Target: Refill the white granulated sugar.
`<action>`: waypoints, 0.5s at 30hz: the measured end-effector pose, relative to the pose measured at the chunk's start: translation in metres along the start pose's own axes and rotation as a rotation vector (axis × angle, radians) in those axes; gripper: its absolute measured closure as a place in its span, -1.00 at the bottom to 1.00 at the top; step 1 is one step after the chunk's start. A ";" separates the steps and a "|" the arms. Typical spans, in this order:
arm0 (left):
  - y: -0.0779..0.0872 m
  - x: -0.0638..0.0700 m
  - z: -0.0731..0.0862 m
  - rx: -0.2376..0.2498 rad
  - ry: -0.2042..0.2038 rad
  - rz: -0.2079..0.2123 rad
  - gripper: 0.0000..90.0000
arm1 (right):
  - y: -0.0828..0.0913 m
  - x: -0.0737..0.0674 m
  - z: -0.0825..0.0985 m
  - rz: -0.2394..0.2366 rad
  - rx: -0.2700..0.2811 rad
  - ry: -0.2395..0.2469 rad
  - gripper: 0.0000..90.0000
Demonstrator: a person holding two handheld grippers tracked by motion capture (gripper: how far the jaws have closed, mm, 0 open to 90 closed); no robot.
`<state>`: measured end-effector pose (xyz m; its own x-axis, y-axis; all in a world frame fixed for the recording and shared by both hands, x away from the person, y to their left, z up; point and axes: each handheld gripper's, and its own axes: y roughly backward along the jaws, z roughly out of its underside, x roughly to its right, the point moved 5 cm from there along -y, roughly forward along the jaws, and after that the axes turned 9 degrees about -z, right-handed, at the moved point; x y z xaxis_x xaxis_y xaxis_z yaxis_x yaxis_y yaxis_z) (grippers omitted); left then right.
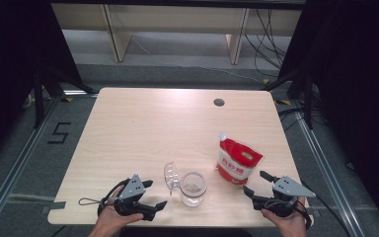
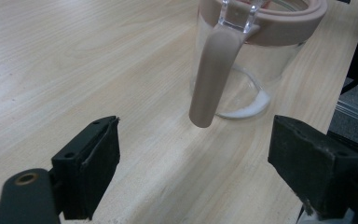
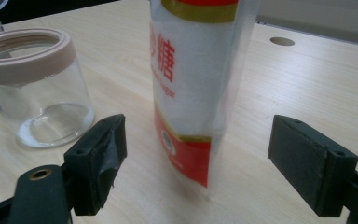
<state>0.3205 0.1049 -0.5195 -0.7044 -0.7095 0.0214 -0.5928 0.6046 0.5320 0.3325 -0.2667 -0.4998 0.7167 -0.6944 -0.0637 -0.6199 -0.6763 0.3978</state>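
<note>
The right gripper view looks along the right gripper (image 3: 196, 163), and its two black jaws stand wide apart with nothing held. The sugar bag (image 3: 196, 88) stands upright just past them, in line with the gap, and the pads do not touch it. The bag is clear in the middle with white sugar inside, and red at the bottom. To its left in this view is the glass jar (image 3: 32, 88), with a pink ring round its top and a little white sugar on its floor.

The left gripper (image 2: 193, 163) also has its jaws wide apart, and they grip nothing. Just past them in the left gripper view stands the jar, and a pink clasp (image 2: 212, 79) hangs down its side toward the jaws.

In the high view the left gripper (image 1: 153, 195) rests at the near left of the wooden table (image 1: 143, 123) and points right at the jar (image 1: 193, 188). The jar's clear lid (image 1: 170, 176) is swung open on its left side. The right gripper (image 1: 255, 183) rests at the near right, and points far and left at the bag (image 1: 238, 160). The bag stands just right of the jar, a bit farther away. A round hole (image 1: 219, 102) sits near the far edge of the table.
</note>
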 end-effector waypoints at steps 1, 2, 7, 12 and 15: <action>0.000 0.001 0.000 0.002 0.002 -0.004 -0.64 | 0.000 0.001 0.000 0.003 0.000 -0.001 -0.55; 0.001 0.000 0.001 -0.012 -0.008 0.007 -0.64 | -0.001 0.002 -0.001 0.007 -0.003 0.002 -0.55; 0.004 -0.002 0.001 0.011 0.007 -0.007 -0.64 | -0.007 0.009 -0.003 0.015 -0.008 0.019 -0.57; 0.003 -0.002 0.001 0.009 0.000 -0.002 -0.64 | -0.013 0.008 -0.002 -0.004 -0.013 -0.006 -0.58; 0.002 0.000 0.001 0.010 0.002 -0.010 -0.64 | -0.017 0.008 -0.003 -0.013 -0.004 0.025 -0.58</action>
<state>0.3186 0.1062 -0.5194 -0.6978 -0.7160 0.0183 -0.6033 0.6013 0.5239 0.3496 -0.2597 -0.5039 0.7327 -0.6790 -0.0462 -0.6090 -0.6845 0.4007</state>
